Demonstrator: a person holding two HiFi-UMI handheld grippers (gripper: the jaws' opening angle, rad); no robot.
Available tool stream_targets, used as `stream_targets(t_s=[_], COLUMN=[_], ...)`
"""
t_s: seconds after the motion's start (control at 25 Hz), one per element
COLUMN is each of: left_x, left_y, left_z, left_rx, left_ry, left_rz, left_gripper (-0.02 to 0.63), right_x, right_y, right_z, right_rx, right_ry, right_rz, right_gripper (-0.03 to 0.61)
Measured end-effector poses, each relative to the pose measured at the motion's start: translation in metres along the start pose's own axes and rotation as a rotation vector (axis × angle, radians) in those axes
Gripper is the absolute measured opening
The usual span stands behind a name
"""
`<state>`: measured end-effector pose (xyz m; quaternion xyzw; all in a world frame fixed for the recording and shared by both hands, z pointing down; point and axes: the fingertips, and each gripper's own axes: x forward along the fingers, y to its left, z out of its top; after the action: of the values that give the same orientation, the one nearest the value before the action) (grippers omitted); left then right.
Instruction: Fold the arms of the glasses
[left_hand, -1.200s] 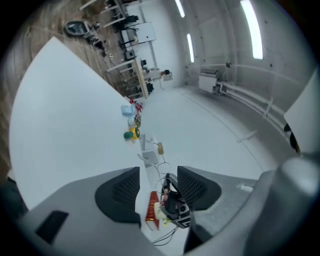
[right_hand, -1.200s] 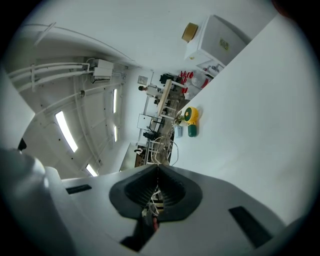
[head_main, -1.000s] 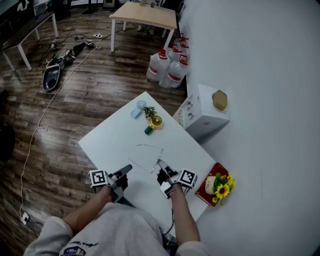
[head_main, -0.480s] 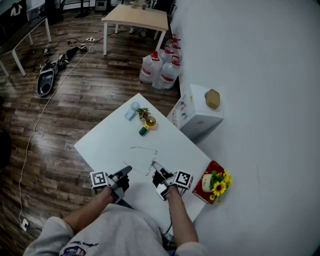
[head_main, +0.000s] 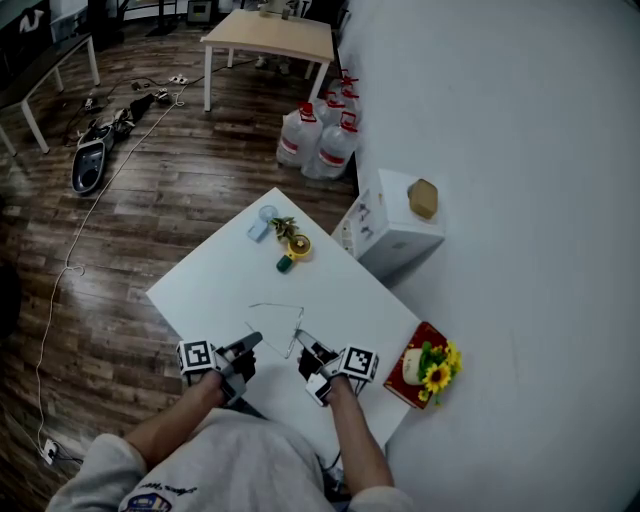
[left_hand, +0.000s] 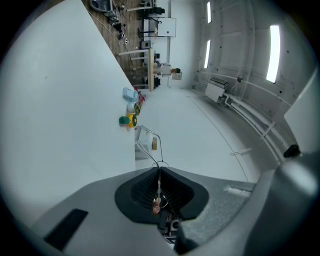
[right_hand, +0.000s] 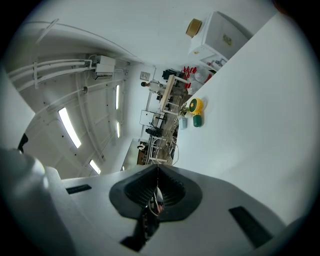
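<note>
nearest, a pale sleeve (head_main: 200, 470) and two forearms are seen reaching out over the near edge of a white table (head_main: 200, 285). the left gripper (left_hand: 159, 172) is carried at the left, and its jaws are pressed together on the thin wire end of one arm of the glasses (left_hand: 150, 131); the wire is seen running out of the seam between the ribbed pads toward the frame. the right gripper (right_hand: 158, 172) is carried just beside it, and its jaws are clamped on another part of the same wire, a small loop of which is caught between the pads. the glasses are held between the two grippers at the near part of the table, with the frame spread just beyond the jaw tips; whether any part rests on the top cannot be told. further along the table a yellow-and-green ornament (head_main: 297, 245) is set, with a pale blue object (head_main: 265, 222) just behind it. off the table's right edge a red box (head_main: 412, 372) topped with sunflowers is seen, and beyond it a white box (head_main: 395, 235) with a tan object (head_main: 423, 198) on top. water jugs (head_main: 320, 140) are grouped by the wall, a vacuum cleaner (head_main: 88, 162) is laid on the wooden floor at the left, and a wooden table (head_main: 270, 32) is placed farthest back.
</note>
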<state>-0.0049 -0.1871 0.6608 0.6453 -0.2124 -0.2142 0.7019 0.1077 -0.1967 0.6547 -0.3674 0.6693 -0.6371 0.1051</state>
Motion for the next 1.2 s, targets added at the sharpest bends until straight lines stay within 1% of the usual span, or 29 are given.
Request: stream_targets(t_s=[0.16,0.28,0.4,0.52,0.68,0.76,0.92,1.0,1.08,1.12,1.2], left_x=[0.008,0.017,0.023,0.031,0.038,0.041,0.047,0.047,0.047,0.048,0.050], left_y=[-0.003,-0.007,-0.008,-0.013,-0.019,-0.020,-0.022,-0.023,-0.019,-0.019,-0.022], left_z=[0.002,0.002,-0.002,-0.005,-0.012,-0.015,-0.021,-0.021,-0.018,-0.017,-0.019], left_rx=[0.002,0.008,0.009,0.040,-0.001,-0.002,-0.007,-0.006,0.025,0.034,-0.004], left_ry=[0.031,0.062,0.094,0.128,0.150,0.166,0.203,0.214,0.224,0.228,0.223], left_rz=[0.006,0.004,0.012,0.004,-0.003,-0.006,-0.012,-0.013,-0.019,-0.027,-0.043], left_gripper=[0.014,0.014,0.014,0.014,0.012,0.012,0.012,0.012,0.012,0.012,0.013], right_x=[0.005,0.011,0.014,0.014,0.015,0.014,0.013,0.016,0.016,0.017,0.018], right_y=[0.000,0.005,0.007,0.012,0.012,0.011,0.013,0.018,0.014,0.016,0.021], right_z=[-0.008,-0.010,-0.019,-0.025,-0.028,-0.030,-0.033,-0.035,-0.034,-0.034,-0.032], right_rx=[0.002,0.003,0.015,0.012,0.009,0.015,0.016,0.007,0.015,0.010,-0.001], right_ry=[0.020,0.032,0.054,0.070,0.082,0.088,0.104,0.106,0.103,0.103,0.105], right_rz=[0.001,0.047,0.060,0.066,0.070,0.052,0.042,0.069,0.056,0.069,0.099], right_gripper=[0.009,0.009,0.009,0.009,0.009,0.009,0.009,0.009,0.009,0.009,0.009])
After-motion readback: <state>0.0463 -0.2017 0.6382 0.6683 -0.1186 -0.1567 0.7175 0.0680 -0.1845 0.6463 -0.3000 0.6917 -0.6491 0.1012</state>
